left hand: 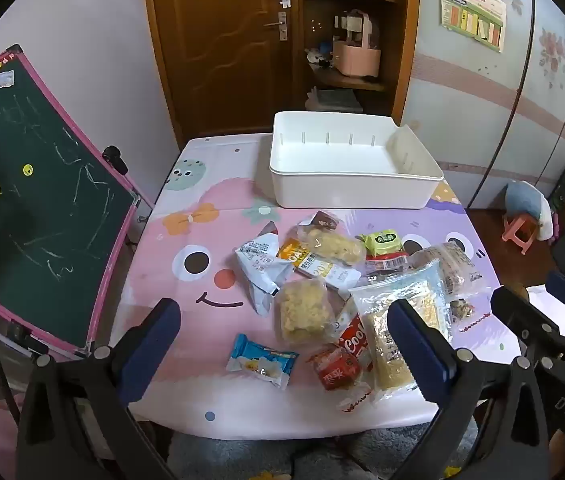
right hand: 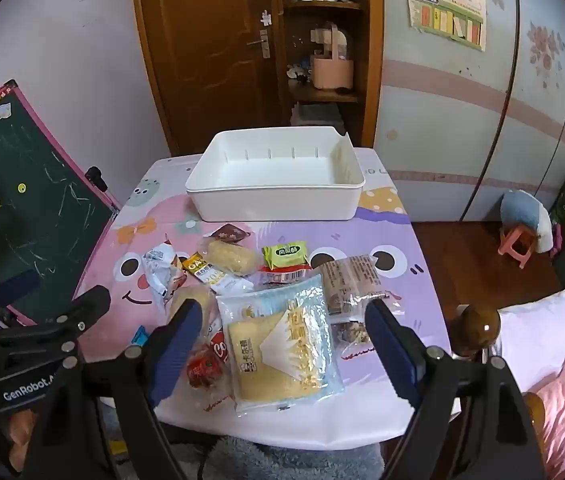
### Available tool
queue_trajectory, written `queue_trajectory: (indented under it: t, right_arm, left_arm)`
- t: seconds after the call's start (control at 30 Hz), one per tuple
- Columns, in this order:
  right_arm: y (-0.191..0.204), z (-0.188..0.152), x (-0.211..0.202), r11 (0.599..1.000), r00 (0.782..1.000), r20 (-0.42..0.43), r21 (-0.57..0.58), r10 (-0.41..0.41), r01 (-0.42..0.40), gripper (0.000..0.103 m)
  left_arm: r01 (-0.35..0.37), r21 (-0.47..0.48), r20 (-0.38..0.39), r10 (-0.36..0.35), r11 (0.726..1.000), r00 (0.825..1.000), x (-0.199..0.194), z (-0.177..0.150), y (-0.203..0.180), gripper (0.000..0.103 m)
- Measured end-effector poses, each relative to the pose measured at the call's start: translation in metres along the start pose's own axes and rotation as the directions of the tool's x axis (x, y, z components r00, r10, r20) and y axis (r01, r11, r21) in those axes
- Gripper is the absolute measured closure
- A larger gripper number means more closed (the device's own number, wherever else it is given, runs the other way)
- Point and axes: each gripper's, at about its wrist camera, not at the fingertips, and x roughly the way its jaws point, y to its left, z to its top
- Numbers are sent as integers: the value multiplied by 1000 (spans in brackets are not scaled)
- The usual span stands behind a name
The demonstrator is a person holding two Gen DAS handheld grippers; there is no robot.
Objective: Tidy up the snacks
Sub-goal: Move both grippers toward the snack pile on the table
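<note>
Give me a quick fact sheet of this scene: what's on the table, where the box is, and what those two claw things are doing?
Surface: table with cartoon cloth
Container: white plastic bin, far side, nothing in it
Snacks: loose pile near the front edge, none in the bin
Biggest item: yellow cake in clear-blue wrapper
Others: green packet, blue-wrapped snack
Left gripper: open, holding nothing
Right gripper: open, above the cake packet

Snack pile ahead, bare cloth beyond it

My left tool point(left hand: 284, 344) has bare bench point(left hand: 170, 312) ahead-left; packets point(left hand: 322, 272) crowd ahead-right. My right tool point(right hand: 280, 350) straddles the big cracker bag point(right hand: 282, 344); the white bin point(right hand: 278, 204) blocks farther ahead.
</note>
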Motion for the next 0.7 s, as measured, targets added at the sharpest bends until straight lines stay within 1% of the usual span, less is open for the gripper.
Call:
queue_trajectory:
  t: [0.13, 0.2, 0.33, 0.4, 0.47, 0.7]
  right_arm:
    - [-2, 3, 0, 1000, 1000, 6, -8, 1, -1, 19]
    - [1, -4, 0, 1000, 1000, 12, -17, 0, 0, 19]
    - [6, -11, 10, 1000, 1000, -7, -9, -4, 4, 19]
    - [7, -10, 6, 1000, 1000, -8, -10, -6, 5, 19]
    - [-2, -2, 9, 1000, 1000, -23, 6, 4, -4, 19]
    - [-5, -2, 11, 1000, 1000, -27, 14, 6, -6, 19]
  left_arm:
    - [-2, 5, -9, 2, 1000, 1000, -3, -3, -1, 0]
    - [-4, 13, -15, 5, 1000, 1000, -1, -4, 1, 0]
    - [7, 27, -42, -6, 1000, 999, 6, -8, -3, 0]
    - [9, 27, -55, -8, 1000, 998, 7, -5, -5, 0]
    - [12, 27, -58, -11, 1000, 998, 7, -2, -5, 0]
    - [16, 28, -61, -14, 999, 998, 8, 0, -7, 1]
